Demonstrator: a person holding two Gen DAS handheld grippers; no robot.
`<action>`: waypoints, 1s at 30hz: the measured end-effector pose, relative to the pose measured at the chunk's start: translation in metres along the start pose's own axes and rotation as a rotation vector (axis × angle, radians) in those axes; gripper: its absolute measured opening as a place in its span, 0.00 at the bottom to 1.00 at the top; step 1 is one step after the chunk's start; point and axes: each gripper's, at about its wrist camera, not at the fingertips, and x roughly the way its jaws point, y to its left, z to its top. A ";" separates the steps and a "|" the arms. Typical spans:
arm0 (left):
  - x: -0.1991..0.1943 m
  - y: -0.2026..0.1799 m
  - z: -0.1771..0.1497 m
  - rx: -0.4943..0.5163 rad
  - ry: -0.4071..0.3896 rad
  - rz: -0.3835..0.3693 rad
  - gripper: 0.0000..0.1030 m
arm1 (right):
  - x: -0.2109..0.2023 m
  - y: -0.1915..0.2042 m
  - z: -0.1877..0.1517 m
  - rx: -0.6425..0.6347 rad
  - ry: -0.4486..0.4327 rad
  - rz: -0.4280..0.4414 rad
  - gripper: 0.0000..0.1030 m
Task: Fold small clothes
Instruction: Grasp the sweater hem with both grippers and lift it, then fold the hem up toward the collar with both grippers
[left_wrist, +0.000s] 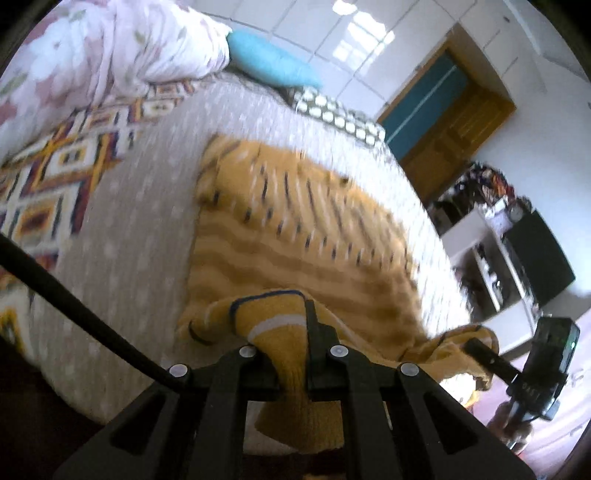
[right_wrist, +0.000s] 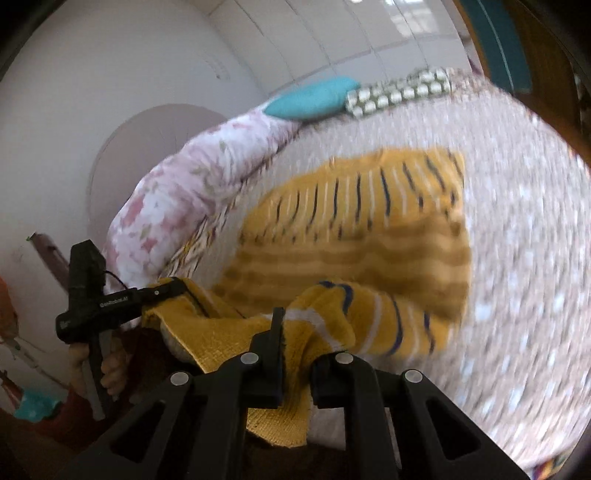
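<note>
A mustard-yellow knitted garment (left_wrist: 295, 229) with dark and white stripes lies spread on the bed; it also shows in the right wrist view (right_wrist: 354, 229). My left gripper (left_wrist: 291, 354) is shut on the garment's near edge, with folded cloth bunched between its fingers. My right gripper (right_wrist: 295, 354) is shut on the other near corner of the same garment. Each gripper shows in the other's view, the right one at the right (left_wrist: 480, 349) and the left one at the left (right_wrist: 173, 288), both pinching yellow cloth at the bed's near edge. Both views are motion-blurred.
The bed has a grey dotted cover (left_wrist: 140, 229). A floral quilt (left_wrist: 103, 55), a teal pillow (left_wrist: 269, 62) and a patterned blanket (left_wrist: 55, 177) lie at its far side. A wooden door (left_wrist: 450, 125) and cluttered white shelves (left_wrist: 491, 266) stand to the right.
</note>
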 end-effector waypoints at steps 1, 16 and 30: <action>0.002 -0.004 0.013 0.003 -0.017 -0.003 0.08 | 0.002 0.003 0.012 -0.007 -0.015 -0.009 0.11; 0.103 -0.015 0.112 0.013 0.017 0.098 0.08 | 0.064 -0.034 0.108 0.048 -0.031 -0.094 0.11; 0.197 0.048 0.179 -0.272 0.127 -0.020 0.29 | 0.167 -0.114 0.176 0.294 0.048 -0.094 0.31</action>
